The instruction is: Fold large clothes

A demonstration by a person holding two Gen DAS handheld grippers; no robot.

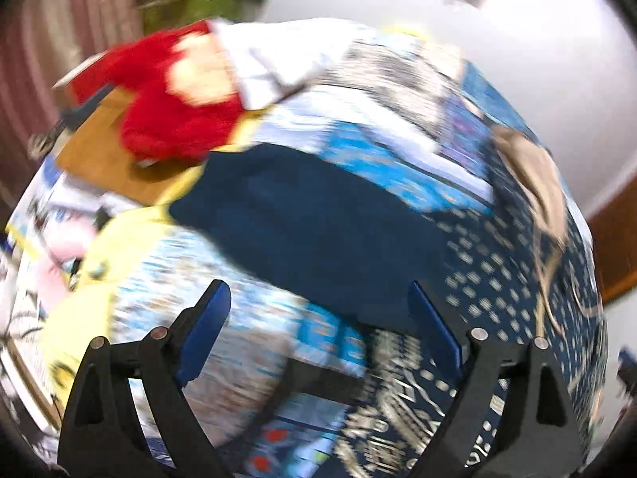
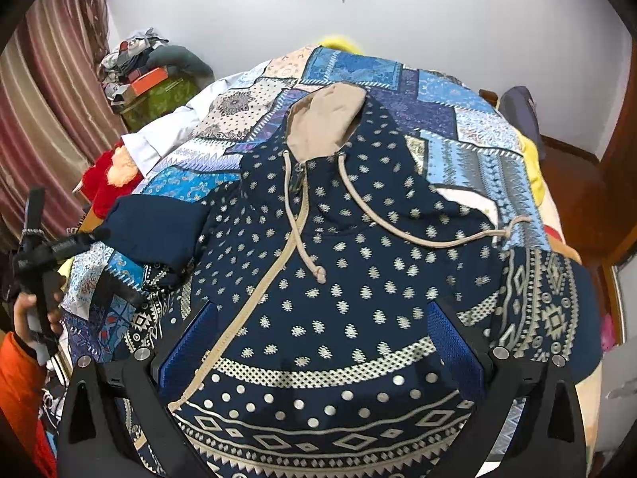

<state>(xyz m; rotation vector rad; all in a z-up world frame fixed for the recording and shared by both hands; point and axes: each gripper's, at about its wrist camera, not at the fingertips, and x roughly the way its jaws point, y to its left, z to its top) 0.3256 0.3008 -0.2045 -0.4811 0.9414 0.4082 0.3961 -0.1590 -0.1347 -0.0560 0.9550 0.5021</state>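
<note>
A navy hoodie (image 2: 350, 263) with cream dots, patterned bands, a tan hood (image 2: 326, 123) and tan drawstrings lies face up on a bed. Its plain navy left sleeve (image 2: 155, 227) lies folded in beside the body. My right gripper (image 2: 322, 342) is open and empty, just above the hoodie's lower front. My left gripper (image 1: 318, 326) is open and empty, above the navy sleeve (image 1: 318, 231) at the hoodie's left edge; that view is motion-blurred. The left gripper also shows in the right wrist view (image 2: 40, 247), held in a hand at the bed's left side.
A blue patchwork bedspread (image 2: 450, 119) covers the bed. A red plush toy (image 2: 107, 179) and a white pillow (image 2: 159, 139) lie at the left edge. Boxes and clothes (image 2: 147, 75) are stacked by striped curtains. A wall lies behind; yellow fabric (image 2: 529, 163) lies right.
</note>
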